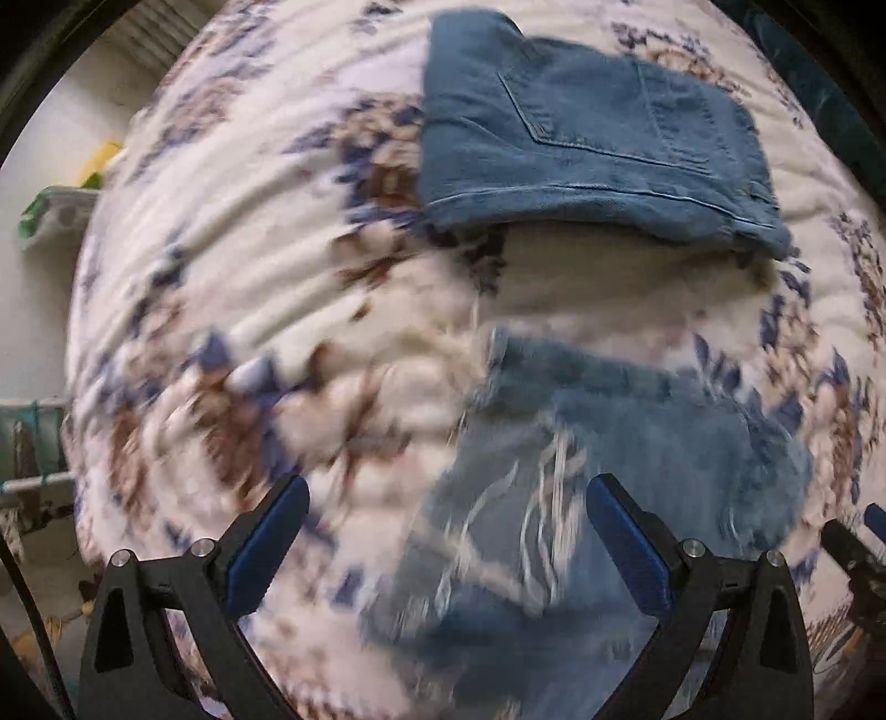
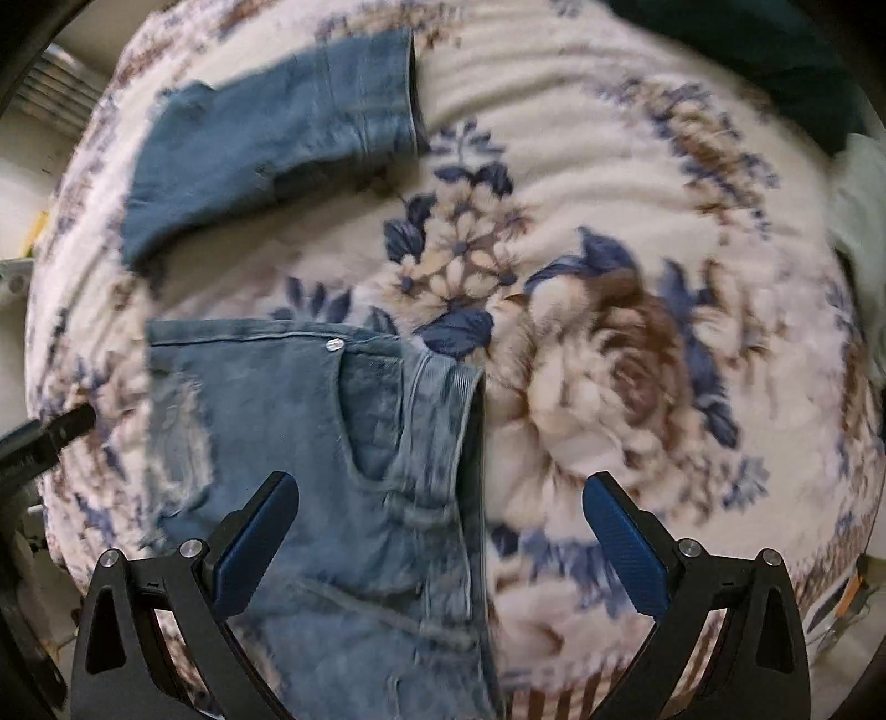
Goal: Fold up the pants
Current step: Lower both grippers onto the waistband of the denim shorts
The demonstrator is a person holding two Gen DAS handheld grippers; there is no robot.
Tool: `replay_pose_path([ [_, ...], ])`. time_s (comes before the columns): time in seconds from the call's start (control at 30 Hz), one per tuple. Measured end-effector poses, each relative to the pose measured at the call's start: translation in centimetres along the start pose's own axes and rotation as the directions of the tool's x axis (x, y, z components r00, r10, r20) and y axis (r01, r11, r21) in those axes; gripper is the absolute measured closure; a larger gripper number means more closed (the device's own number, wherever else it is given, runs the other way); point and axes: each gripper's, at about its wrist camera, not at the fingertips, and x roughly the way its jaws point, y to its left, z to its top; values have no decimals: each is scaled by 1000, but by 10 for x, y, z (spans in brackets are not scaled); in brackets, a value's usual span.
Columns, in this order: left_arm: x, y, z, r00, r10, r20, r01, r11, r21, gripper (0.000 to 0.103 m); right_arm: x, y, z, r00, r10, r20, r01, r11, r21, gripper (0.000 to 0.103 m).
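Observation:
Ripped blue jeans lie on a floral blanket. In the left wrist view their frayed part (image 1: 581, 498) lies between my open left gripper's (image 1: 446, 523) fingers, blurred by motion. In the right wrist view the waistband and front pocket (image 2: 387, 443) lie under my open right gripper (image 2: 440, 523), waist edge between the fingers. A second, folded pair of jeans (image 1: 587, 133) rests farther back; it also shows in the right wrist view (image 2: 266, 138). Both grippers are empty.
The floral blanket (image 2: 609, 343) covers the whole bed. A dark green cloth (image 2: 775, 50) lies at the far right. Racks and clutter (image 1: 55, 216) stand beyond the bed's left edge. The other gripper's tip (image 1: 864, 548) shows at the right.

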Motion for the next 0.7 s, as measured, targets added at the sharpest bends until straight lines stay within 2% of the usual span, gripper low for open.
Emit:
replay_pose_path([
  [0.07, 20, -6, 17, 1000, -28, -11, 29, 999, 23, 14, 28, 0, 13, 999, 13, -39, -13, 1000, -1, 0],
  [0.17, 44, -16, 35, 993, -103, -56, 106, 992, 61, 25, 62, -6, 30, 995, 42, -90, -41, 999, 20, 0],
  [0.2, 49, -19, 38, 990, -122, -68, 126, 990, 69, 25, 68, -8, 34, 993, 55, -101, -53, 998, 29, 0],
  [0.23, 57, -23, 41, 985, -149, -89, 155, 985, 74, 33, 78, -10, 39, 990, 82, -118, -77, 996, 49, 0],
  [0.27, 61, -26, 42, 982, -163, -98, 171, 982, 77, 57, 83, -12, 41, 987, 97, -124, -91, 994, 60, 0],
  [0.3, 65, -28, 43, 980, -168, -107, 177, 981, 81, 67, 91, -15, 45, 984, 116, -134, -106, 991, 80, 4],
  [0.33, 69, -30, 42, 984, -136, -112, 146, 986, 86, 80, 96, -17, 47, 982, 127, -137, -115, 989, 91, 14],
  [0.37, 70, -31, 40, 985, -130, -111, 140, 987, 83, 87, 101, -19, 48, 981, 134, -142, -120, 988, 101, 25],
  [0.4, 70, -30, 38, 984, -147, -103, 154, 985, 74, 89, 106, -21, 49, 977, 151, -150, -135, 985, 110, 43],
  [0.47, 62, -29, 31, 988, -135, -72, 140, 988, 69, 91, 104, -24, 51, 977, 170, -132, -155, 981, 120, 52],
  [0.53, 47, -28, 21, 991, -127, -35, 129, 990, 62, 92, 95, -23, 47, 976, 197, -96, -186, 976, 113, 66],
  [0.6, 30, -27, 11, 990, -137, -7, 138, 989, 53, 92, 83, -18, 40, 976, 204, -70, -197, 976, 97, 72],
  [0.7, 0, -20, -9, 987, -153, 38, 152, 988, 36, 92, 56, -16, 26, 975, 222, -33, -217, 971, 101, 74],
])
